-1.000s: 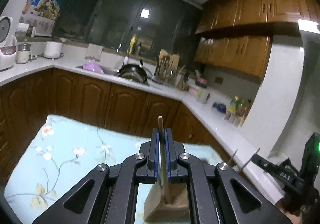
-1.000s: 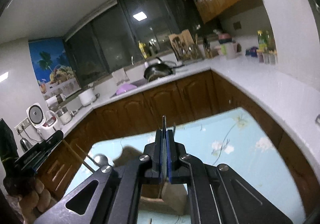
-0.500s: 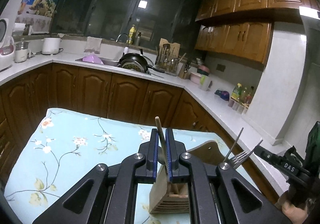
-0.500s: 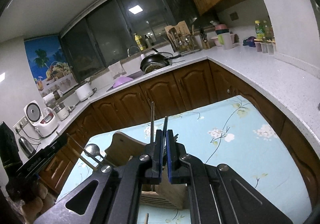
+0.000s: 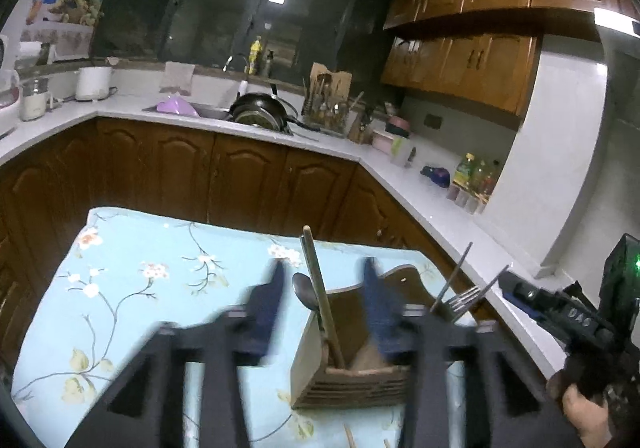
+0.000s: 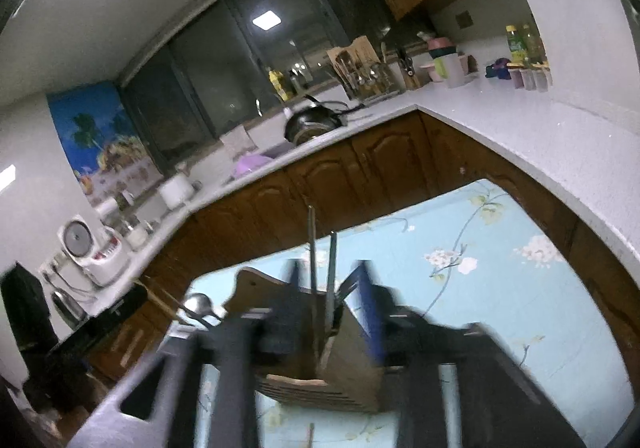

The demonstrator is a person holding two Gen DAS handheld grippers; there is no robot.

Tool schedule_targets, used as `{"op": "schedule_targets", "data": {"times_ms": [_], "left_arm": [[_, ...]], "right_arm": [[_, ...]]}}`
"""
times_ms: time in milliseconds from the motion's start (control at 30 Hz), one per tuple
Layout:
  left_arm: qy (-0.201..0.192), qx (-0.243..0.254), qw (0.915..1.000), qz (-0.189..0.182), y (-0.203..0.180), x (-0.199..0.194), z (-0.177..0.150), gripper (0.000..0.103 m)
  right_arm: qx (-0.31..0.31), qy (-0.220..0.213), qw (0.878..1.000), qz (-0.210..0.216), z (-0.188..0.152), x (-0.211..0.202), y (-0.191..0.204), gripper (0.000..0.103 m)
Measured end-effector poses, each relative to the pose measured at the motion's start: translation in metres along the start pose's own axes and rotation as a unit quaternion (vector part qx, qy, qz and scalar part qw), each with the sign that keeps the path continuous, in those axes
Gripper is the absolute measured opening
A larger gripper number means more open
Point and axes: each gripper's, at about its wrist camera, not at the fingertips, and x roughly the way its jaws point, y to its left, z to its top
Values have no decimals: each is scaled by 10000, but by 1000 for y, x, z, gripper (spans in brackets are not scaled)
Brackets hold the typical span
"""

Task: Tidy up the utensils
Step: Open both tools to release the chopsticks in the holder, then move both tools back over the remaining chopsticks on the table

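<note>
A wooden utensil holder (image 5: 348, 376) stands on the flowered blue tablecloth (image 5: 152, 288). In the left wrist view my left gripper (image 5: 322, 284) is open above the holder; a wooden chopstick (image 5: 320, 296) and a spoon (image 5: 302, 288) stand in it, free of the fingers. My right gripper (image 6: 330, 280) is open over the same holder (image 6: 320, 376); metal utensil handles (image 6: 330, 280) stand in it between the spread fingers. The right gripper also shows at the right edge of the left wrist view (image 5: 568, 320), with a fork (image 5: 460, 298) near it.
White L-shaped counters (image 5: 400, 183) with brown cabinets wrap around the table. A sink with a black pan (image 5: 260, 111), a utensil rack (image 5: 328, 103) and bottles (image 5: 476, 175) sit on them. A rice cooker (image 6: 88, 248) stands at the left.
Both grippers opened and let go of their utensils, which now stand in the holder. Both grippers have drawn back slightly.
</note>
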Motion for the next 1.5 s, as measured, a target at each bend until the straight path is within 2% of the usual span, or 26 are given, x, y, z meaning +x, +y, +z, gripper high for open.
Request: {"op": "schedule_targets", "data": {"times_ms": [67, 100, 167, 233, 267, 467, 600, 833, 1067, 1500], "left_arm": [[-74, 75, 9999, 0, -1, -11, -2, 57], [-64, 110, 9999, 32, -1, -17, -4, 62], [-70, 56, 10000, 38, 2, -31, -11, 69], [-27, -6, 10000, 35, 5, -43, -19, 77], [11, -35, 10000, 34, 8, -51, -24, 77], [329, -237, 9992, 41, 18, -94, -54, 79], [550, -320, 9979, 76, 18, -118, -67, 79], [716, -416, 9964, 194, 15, -159, -91, 79], [963, -392, 9942, 292, 17, -173, -118, 79], [1300, -320, 9905, 301, 13, -169, -133, 79]], "right_arm": [[49, -92, 9999, 56, -1, -10, -2, 59], [107, -129, 9998, 119, -2, -18, -3, 61], [198, -205, 9994, 218, -5, -30, -6, 83], [284, -291, 9986, 344, -9, -44, -9, 96], [336, -330, 9980, 415, -14, -54, -11, 97], [339, -247, 9984, 382, -45, -94, -17, 97], [208, -88, 9995, 209, -74, -115, -15, 97], [-91, 96, 9999, -96, -128, -146, -7, 97], [-205, 316, 9989, -271, -165, -155, -6, 97], [-253, 600, 9972, -370, -192, -149, -10, 97]]}}
